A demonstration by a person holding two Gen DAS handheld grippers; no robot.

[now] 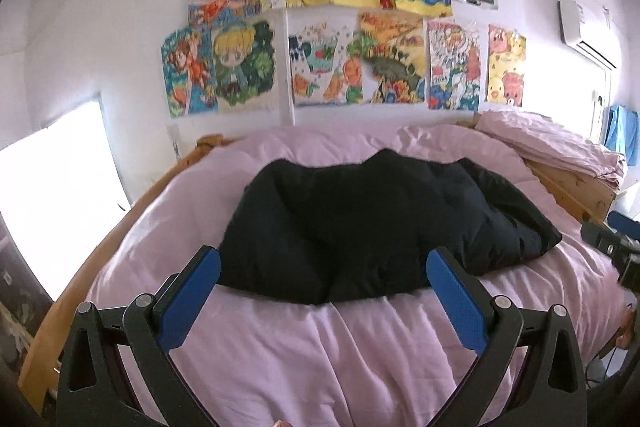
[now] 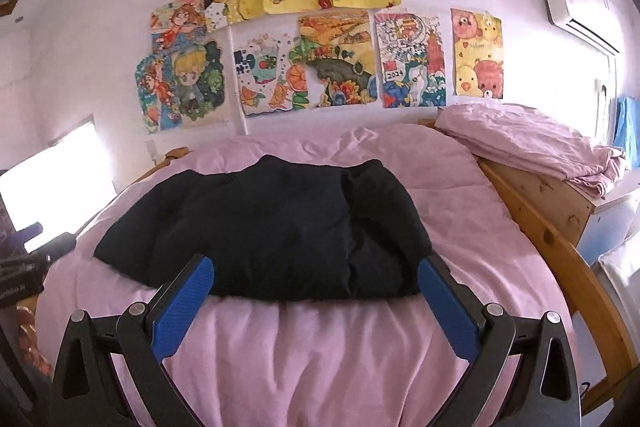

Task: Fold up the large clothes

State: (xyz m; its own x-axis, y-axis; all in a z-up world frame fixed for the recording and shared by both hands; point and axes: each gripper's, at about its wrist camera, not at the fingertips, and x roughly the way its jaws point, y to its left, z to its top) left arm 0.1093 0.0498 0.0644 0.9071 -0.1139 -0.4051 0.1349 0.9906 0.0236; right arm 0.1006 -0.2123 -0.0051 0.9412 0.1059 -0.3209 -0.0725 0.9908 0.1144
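Observation:
A dark navy puffy garment (image 1: 360, 223) lies folded in a thick bundle in the middle of the pink bed cover (image 1: 320, 355). It also shows in the right wrist view (image 2: 276, 227). My left gripper (image 1: 322, 261) is open and empty, held above the cover just in front of the garment's near edge. My right gripper (image 2: 316, 269) is open and empty too, in front of the same near edge. Part of the right gripper shows at the right edge of the left wrist view (image 1: 612, 243). Neither gripper touches the garment.
The bed has a wooden frame (image 2: 560, 243) along its right side. A folded pink sheet (image 2: 528, 143) lies on a wooden unit at the back right. Children's drawings (image 1: 352, 27) cover the white wall behind. A bright window (image 1: 52, 179) is at the left.

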